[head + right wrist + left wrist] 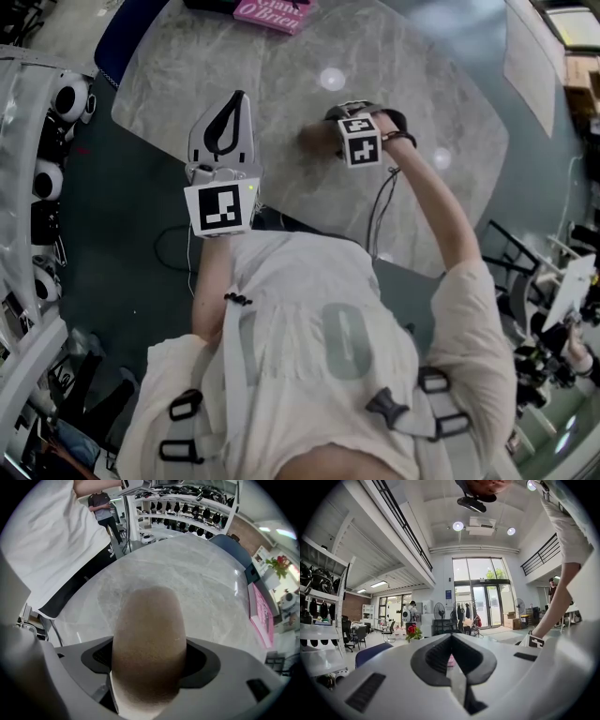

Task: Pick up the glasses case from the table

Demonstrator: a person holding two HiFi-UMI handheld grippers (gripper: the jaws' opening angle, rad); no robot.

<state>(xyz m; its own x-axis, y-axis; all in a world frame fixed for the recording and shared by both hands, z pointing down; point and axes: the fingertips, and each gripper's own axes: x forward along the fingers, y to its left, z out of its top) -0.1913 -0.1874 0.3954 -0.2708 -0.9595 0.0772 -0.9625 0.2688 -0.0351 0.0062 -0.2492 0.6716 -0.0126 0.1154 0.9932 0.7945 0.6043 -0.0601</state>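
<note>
The glasses case (147, 644) is a brown, rounded, suede-like case, and my right gripper (147, 660) is shut on it, with its far end sticking out past the jaws. In the head view the case (314, 139) points left from the right gripper (335, 129) over the grey marble table (422, 75). I cannot tell whether it touches the tabletop. My left gripper (241, 97) is held at the table's near left edge, shut and empty. Its black pads meet at the tip (451, 638) in the left gripper view.
A pink book (272, 14) lies at the table's far edge. A blue chair (122, 37) stands at the far left, by shelves of helmets (47, 141). A black cable (380, 206) hangs off the near edge. Another person (105, 508) stands beyond the table.
</note>
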